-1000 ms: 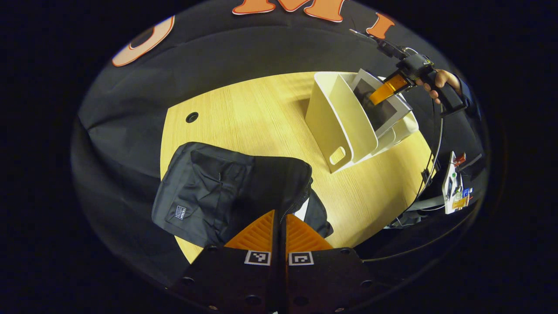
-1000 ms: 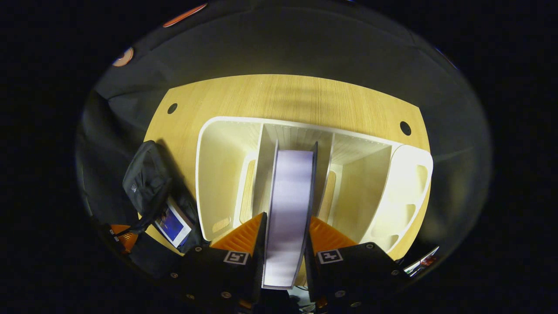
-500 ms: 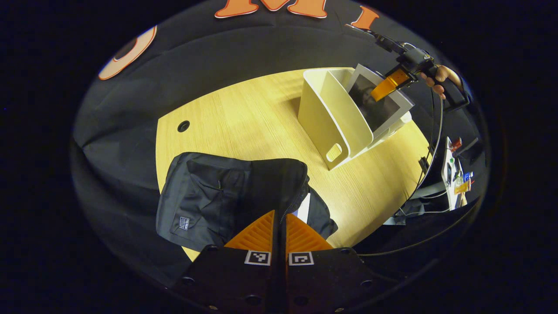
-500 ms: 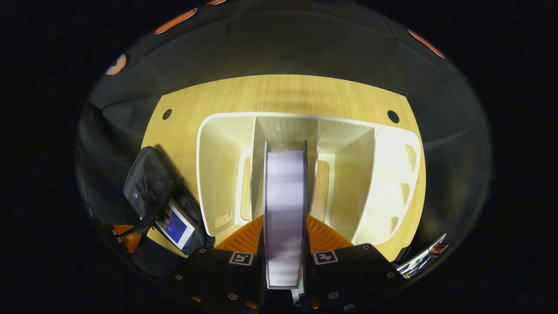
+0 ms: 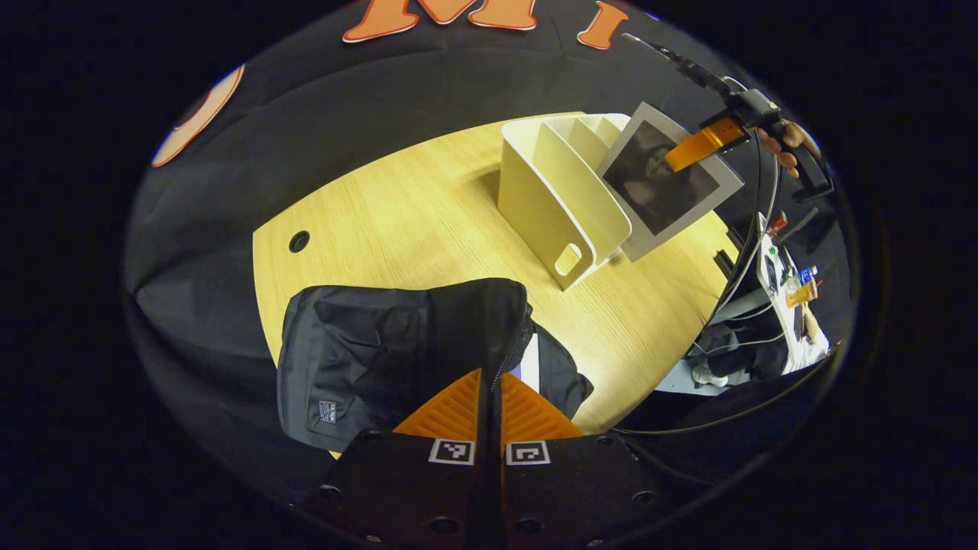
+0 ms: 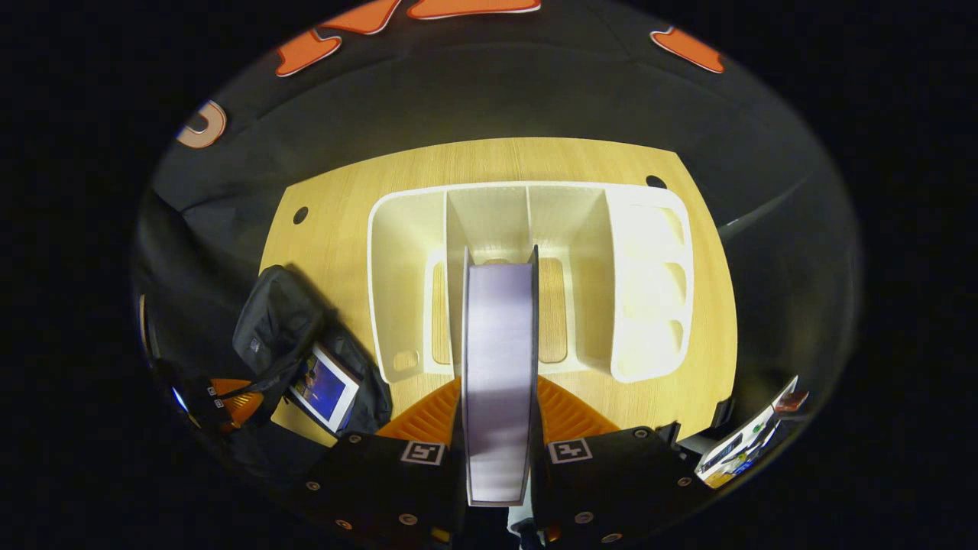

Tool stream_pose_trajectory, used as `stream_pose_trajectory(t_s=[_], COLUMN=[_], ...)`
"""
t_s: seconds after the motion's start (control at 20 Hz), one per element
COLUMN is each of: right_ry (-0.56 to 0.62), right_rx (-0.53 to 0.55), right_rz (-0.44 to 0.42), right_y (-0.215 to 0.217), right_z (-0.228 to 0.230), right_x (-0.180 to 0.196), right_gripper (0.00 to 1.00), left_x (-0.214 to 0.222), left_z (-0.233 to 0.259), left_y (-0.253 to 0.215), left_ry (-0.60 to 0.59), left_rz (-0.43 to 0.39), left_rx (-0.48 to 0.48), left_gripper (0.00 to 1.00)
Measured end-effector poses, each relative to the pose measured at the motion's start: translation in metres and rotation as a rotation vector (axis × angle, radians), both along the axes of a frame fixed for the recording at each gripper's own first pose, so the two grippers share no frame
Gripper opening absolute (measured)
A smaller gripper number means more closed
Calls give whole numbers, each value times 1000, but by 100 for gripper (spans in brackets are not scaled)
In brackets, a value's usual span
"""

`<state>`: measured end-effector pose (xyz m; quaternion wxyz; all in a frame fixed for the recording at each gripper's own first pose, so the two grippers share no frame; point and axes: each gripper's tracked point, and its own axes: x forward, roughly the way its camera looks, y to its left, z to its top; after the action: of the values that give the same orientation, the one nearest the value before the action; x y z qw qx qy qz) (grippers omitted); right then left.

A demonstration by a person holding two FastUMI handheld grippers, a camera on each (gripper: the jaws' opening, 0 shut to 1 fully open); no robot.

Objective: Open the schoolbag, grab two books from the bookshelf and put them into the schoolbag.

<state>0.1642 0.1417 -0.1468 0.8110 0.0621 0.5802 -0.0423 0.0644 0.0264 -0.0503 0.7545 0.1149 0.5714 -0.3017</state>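
Second book [image 6: 498, 367]: pinched edge-on between the right gripper [image 6: 497, 416] fingers, above the white bookshelf [image 6: 527, 221]. Carry it level toward the schoolbag [image 5: 397, 344], beside the bookshelf; avoid the dividers.

Left gripper [image 5: 489, 397]: fingers pressed together on the schoolbag's opening edge; best kept lifted.

Right gripper view: first book [image 6: 325, 386] in the schoolbag. Left gripper view: dark cover, holding hand [image 5: 787, 141].
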Motion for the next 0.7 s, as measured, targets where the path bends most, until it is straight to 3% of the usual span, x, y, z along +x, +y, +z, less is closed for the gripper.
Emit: stream_pose_trajectory(t_s=[0.7], right_ry=[-15], right_rx=[67], right_rz=[-167], right_y=[10], right_z=[-8], right_x=[-113], right_gripper=[35], left_x=[-2], left_z=[-1], left_y=[-4], left_ry=[-10], left_rz=[-164], left_rx=[-56], left_gripper=[1])
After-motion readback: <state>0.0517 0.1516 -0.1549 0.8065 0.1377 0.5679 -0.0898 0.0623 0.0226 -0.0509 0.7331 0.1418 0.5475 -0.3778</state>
